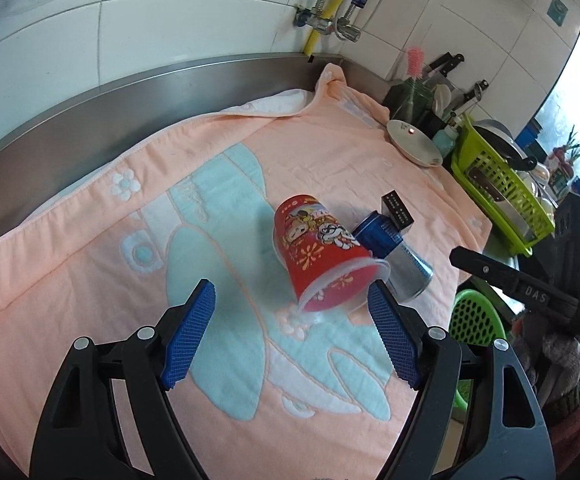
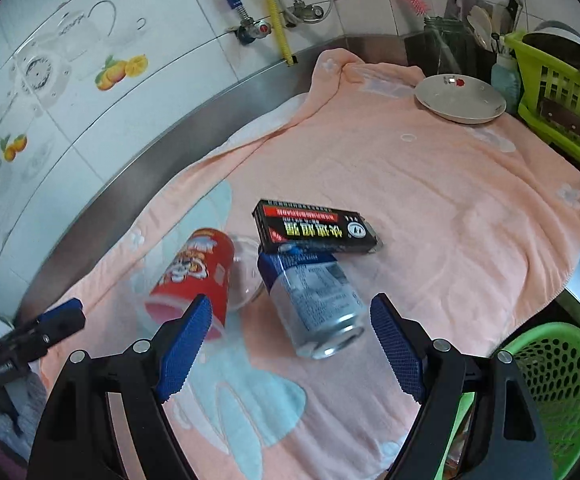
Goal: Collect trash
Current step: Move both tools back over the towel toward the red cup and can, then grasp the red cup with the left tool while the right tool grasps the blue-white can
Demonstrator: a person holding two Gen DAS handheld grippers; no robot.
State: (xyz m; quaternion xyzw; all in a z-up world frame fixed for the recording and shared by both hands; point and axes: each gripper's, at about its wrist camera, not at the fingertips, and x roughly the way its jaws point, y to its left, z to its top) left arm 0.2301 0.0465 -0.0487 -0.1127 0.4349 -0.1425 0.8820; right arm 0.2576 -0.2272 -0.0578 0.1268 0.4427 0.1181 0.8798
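Both grippers, left (image 1: 290, 336) and right (image 2: 290, 344), released, empty. Cup (image 1: 321, 256), can (image 2: 313, 304), box (image 2: 313, 228) touch mid-towel (image 2: 449, 200), near counter's front edge. Risk: can rolls off, cup crushes.

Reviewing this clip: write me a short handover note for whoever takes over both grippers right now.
Left gripper: open, empty, above the towel near the red cup.
Right gripper: open, empty, nearest the can.
Cup and can lie on their sides, close together, black box just behind.
Green perforated basket sits beyond the towel's right edge.
Done: nothing seen collected.
Left: all three pieces.
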